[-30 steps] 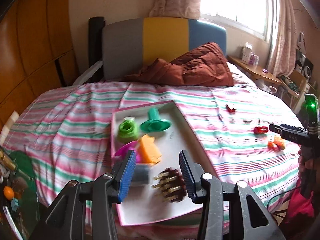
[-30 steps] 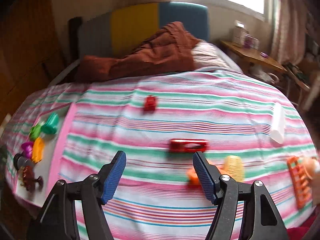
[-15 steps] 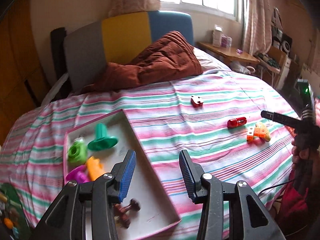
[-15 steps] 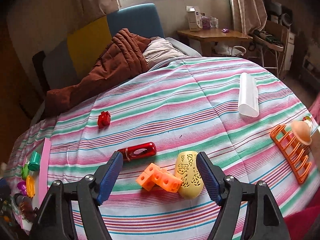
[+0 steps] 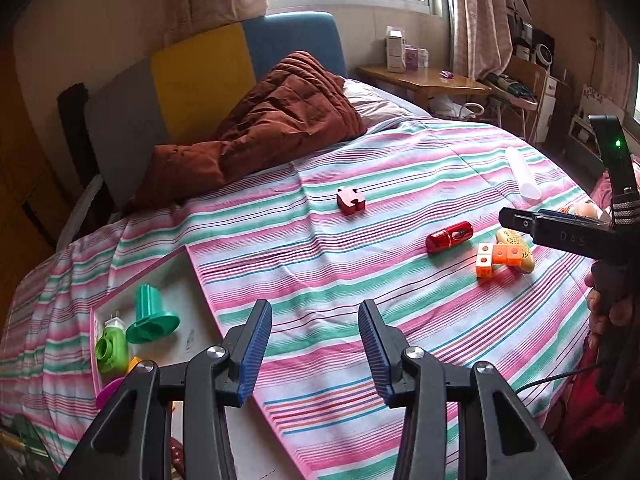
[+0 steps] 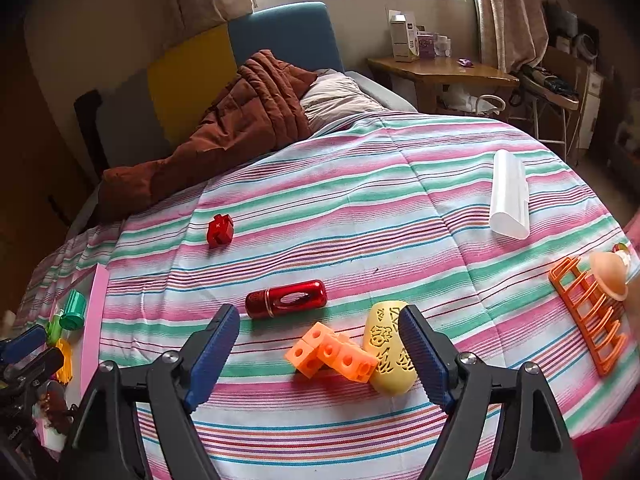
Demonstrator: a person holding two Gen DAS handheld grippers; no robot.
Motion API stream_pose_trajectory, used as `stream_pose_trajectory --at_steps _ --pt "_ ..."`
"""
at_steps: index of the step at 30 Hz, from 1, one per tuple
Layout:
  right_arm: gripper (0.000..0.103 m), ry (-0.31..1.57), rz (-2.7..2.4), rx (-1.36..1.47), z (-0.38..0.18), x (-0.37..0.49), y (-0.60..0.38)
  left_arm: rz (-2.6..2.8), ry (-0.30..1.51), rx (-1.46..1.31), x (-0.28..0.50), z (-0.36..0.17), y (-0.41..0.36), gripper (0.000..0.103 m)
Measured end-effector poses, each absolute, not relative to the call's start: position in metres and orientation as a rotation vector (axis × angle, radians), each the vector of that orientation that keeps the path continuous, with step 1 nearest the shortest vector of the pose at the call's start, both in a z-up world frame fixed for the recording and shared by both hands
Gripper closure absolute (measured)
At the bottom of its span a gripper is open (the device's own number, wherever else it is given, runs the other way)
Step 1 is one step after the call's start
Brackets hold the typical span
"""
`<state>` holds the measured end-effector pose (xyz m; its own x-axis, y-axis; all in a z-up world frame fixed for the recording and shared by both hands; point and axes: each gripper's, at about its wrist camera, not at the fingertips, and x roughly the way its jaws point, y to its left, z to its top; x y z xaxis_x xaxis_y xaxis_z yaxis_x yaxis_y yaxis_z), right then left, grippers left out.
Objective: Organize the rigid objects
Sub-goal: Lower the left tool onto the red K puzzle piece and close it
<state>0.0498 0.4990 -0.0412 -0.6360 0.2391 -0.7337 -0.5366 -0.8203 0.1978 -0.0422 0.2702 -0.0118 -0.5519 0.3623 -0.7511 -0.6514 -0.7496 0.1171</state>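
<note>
The right gripper (image 6: 318, 354) has just been opening; its jaws stand wide and empty above the orange linked cubes (image 6: 332, 356), which lie on the striped bedspread (image 6: 360, 208) touching a yellow perforated oval (image 6: 388, 346). The cubes are probably light, stiff plastic: grip across flat faces. The left gripper (image 5: 316, 354) is partly open, empty, beside the pink-rimmed tray (image 5: 192, 280).
</note>
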Motion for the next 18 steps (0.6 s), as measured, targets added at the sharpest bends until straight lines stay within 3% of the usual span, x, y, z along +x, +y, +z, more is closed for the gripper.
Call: stream_pose_trajectory --at_steps 10,18 --pt "0.018 0.609 2.401 -0.997 -0.041 0.054 0.509 2.223 0.558 -1.024 -0.062 -0.028 0.302 0.058" --pt "0.017 0.66 2.371 -0.975 -0.04 0.058 0.518 2.15 0.486 -1.145 -0.107 -0.051 0.334 0.058"
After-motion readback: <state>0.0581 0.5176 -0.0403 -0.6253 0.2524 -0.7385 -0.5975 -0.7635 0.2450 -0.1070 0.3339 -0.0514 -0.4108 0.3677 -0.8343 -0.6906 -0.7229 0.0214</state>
